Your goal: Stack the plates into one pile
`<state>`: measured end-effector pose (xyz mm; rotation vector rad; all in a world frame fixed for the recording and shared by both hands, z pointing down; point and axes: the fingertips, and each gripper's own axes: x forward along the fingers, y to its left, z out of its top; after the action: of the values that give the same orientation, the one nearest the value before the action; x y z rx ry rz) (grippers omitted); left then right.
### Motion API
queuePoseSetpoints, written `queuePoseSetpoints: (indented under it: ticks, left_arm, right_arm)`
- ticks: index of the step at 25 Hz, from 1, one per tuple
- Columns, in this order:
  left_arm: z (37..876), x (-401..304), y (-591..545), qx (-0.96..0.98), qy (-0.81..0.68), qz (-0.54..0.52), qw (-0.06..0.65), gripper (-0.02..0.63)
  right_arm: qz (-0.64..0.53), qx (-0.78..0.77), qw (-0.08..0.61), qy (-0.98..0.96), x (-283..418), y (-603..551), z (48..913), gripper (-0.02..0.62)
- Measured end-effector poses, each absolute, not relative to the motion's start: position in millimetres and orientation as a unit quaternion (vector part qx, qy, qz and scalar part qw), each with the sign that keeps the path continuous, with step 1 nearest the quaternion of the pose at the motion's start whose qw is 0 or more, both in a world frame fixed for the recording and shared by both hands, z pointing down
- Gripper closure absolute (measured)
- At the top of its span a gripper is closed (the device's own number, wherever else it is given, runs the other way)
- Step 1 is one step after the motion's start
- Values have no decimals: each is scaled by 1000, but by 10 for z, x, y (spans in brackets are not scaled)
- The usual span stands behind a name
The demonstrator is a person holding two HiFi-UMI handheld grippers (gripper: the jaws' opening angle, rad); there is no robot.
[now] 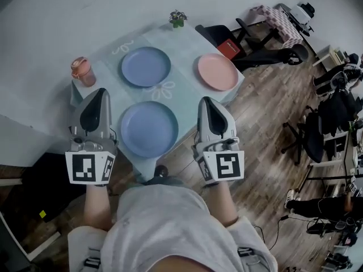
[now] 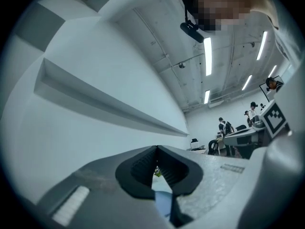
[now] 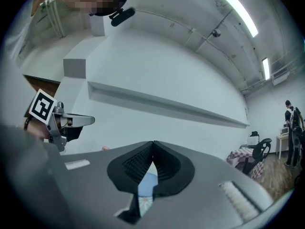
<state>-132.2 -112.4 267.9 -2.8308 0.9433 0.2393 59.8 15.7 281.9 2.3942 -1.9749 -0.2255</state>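
Three plates lie apart on the small table: a blue plate nearest me, a second blue plate behind it, and a pink plate at the far right. My left gripper is held left of the near plate, shut and empty. The right gripper is level with it on that plate's right, also shut with nothing in it. In the left gripper view the jaws meet, with a sliver of blue plate below. The right gripper view shows closed jaws too.
An orange lidded cup stands at the table's left corner and a small potted plant at the far edge. Black office chairs crowd the wooden floor to the right. A white wall runs behind the table.
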Motion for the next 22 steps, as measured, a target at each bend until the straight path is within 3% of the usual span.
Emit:
queuePoseSetpoints:
  ticks: [14, 16, 22]
  left_arm:
    - [4687, -1242, -1465, -916, 341, -142, -154, 600]
    - [4981, -1277, -1465, -908, 333, -181, -180, 544]
    - [5766, -1335, -1386, -880, 306, -270, -242, 493]
  right_arm:
    - [195, 735, 86, -644, 728, -165, 4648, 592]
    - [236, 736, 93, -628, 718, -126, 4896, 589]
    - [352, 730, 87, -580, 678, 28, 5630, 527]
